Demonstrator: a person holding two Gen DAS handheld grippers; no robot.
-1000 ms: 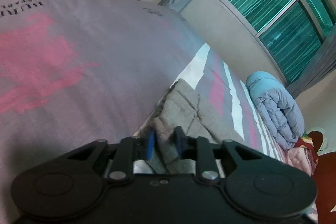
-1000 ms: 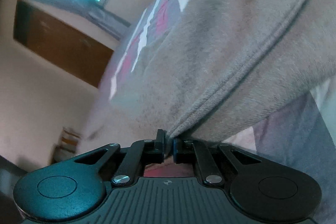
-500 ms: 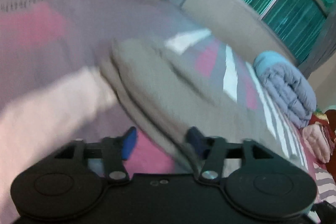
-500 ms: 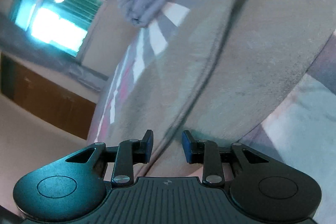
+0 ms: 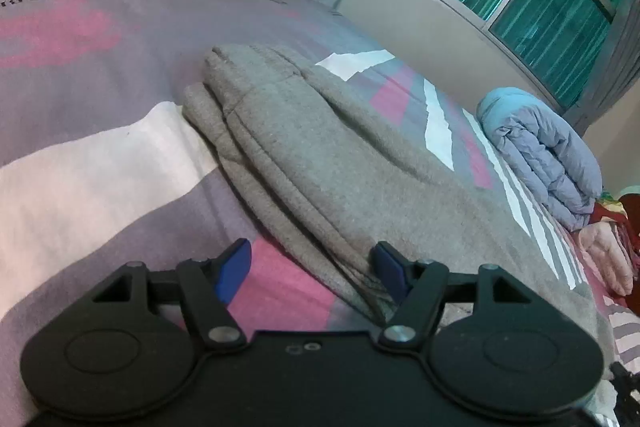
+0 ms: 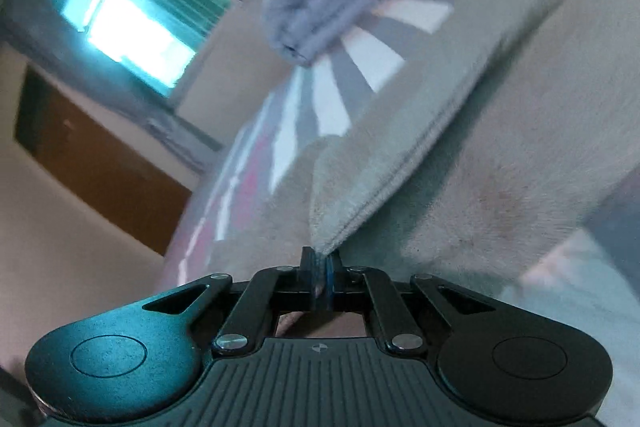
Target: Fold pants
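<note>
**Grey sweatpants on bed: left fingers straddle the near edge, right fingers pinch a seam fold**

Object: grey sweatpants [image 5: 320, 163], lying on the patterned bedsheet [image 5: 100, 167] of a bed. In the left wrist view the garment is already doubled into a long band. Its long axis runs from about 11 o'clock, far end, to about 5 o'clock, near end, where it passes under the right-hand side of the tool.

Left gripper [image 5: 310, 265]: fingers apart, having just been opening. The layered edge of the band crosses the gap on its 3 o'clock side, right against the right-hand blue pad; pink sheet shows in the rest of the gap. No pad visibly presses on cloth, so I read this as not gripping.

Right gripper [image 6: 319, 273]: fingers together, having just closed, clamped on a ridge of the sweatpants [image 6: 480, 155]. From the pinch the seam runs away toward 1 o'clock. This view is motion-blurred, so which part of the garment is held cannot be told.

Other: rolled blue quilt [image 5: 544, 155] at about 2 o'clock, well apart from the garment.

Judgement: the right hand already has hold. For the left, the cloth edge lies to 3 o'clock of mid-gap, so a small shift that way before closing would likely centre it. Risk: catching only the top layer of the stacked edge.
</note>
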